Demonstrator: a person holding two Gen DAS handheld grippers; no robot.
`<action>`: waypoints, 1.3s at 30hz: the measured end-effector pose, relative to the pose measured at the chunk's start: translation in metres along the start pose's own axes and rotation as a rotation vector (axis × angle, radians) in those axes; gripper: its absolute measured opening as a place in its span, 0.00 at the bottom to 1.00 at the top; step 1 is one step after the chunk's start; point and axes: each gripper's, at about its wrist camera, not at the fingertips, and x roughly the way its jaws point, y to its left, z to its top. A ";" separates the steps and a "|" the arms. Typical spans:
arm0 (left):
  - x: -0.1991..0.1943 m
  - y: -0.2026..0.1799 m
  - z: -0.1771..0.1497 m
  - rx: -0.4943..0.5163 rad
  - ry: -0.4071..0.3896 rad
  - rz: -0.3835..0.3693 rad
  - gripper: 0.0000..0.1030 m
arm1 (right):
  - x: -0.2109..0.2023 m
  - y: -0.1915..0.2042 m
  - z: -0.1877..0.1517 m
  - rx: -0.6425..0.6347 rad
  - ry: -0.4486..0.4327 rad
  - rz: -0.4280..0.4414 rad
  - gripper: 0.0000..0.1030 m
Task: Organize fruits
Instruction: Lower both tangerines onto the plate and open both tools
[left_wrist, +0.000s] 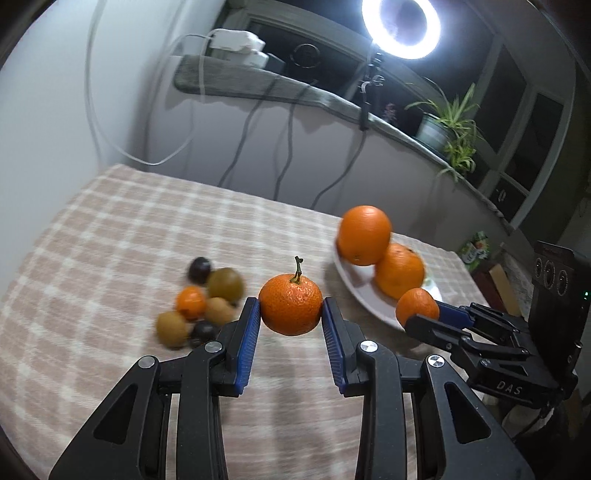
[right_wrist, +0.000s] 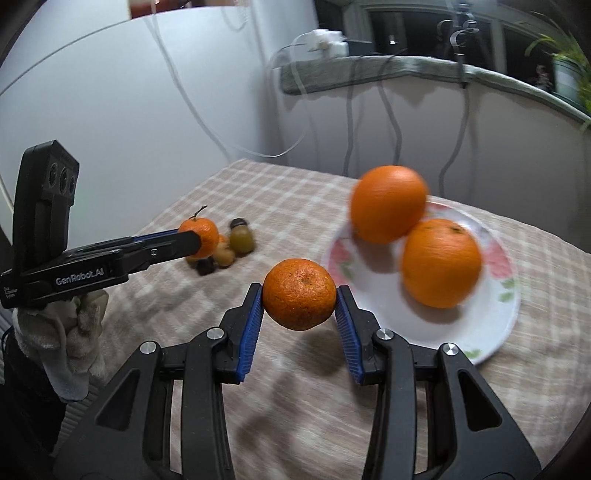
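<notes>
A woven checked tablecloth, matt and soft-looking, is seen beneath a glossy white plate printed with pink flowers. Pebbled, faintly shiny peel is shown on the stemmed mandarin and the second mandarin, each pressed between ribbed blue pads set in matt black plastic fingers with bright metal rivets. Smoother rind is displayed by two oranges. A knitted cloth glove, off-white and nubby, is worn on the left hand.
</notes>
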 end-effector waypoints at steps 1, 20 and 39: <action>0.002 -0.005 0.000 0.005 0.002 -0.007 0.32 | -0.003 -0.005 -0.001 0.008 -0.003 -0.012 0.40; 0.062 -0.075 0.007 0.114 0.077 -0.078 0.32 | -0.017 -0.047 -0.014 0.076 -0.009 -0.110 0.40; 0.074 -0.084 0.007 0.142 0.101 -0.057 0.32 | -0.008 -0.048 -0.016 0.063 0.012 -0.112 0.40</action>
